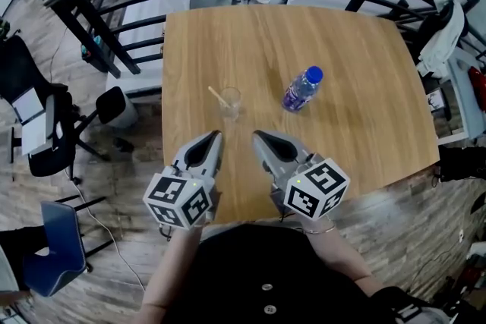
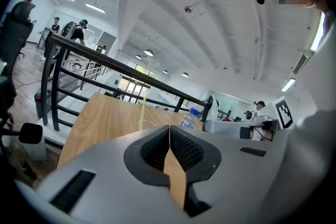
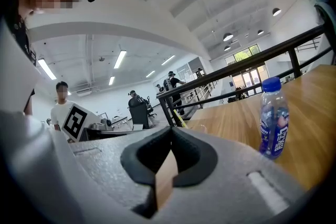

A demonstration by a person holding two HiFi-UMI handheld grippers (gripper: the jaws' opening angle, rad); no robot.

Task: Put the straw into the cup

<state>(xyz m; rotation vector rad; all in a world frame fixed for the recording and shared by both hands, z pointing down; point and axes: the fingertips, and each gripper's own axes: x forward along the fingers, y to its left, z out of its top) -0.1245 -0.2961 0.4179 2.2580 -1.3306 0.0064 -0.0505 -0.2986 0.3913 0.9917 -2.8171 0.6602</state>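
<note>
Much bare table (image 1: 364,133) around cup (image 1: 230,102) (off edges)

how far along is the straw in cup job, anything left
Done: the straw already leans inside the clear cup on the table. In hand: nothing. The left gripper and the right gripper both have their jaws together and empty, on the near side of the cup. Left: nothing that shows. The bottle stands apart, to the cup's right.

Head cam: overhead, steep down on table (image 1: 357,140). Gripper cams: low, near edge, facing far. Shared: bottle (image 1: 302,89).
</note>
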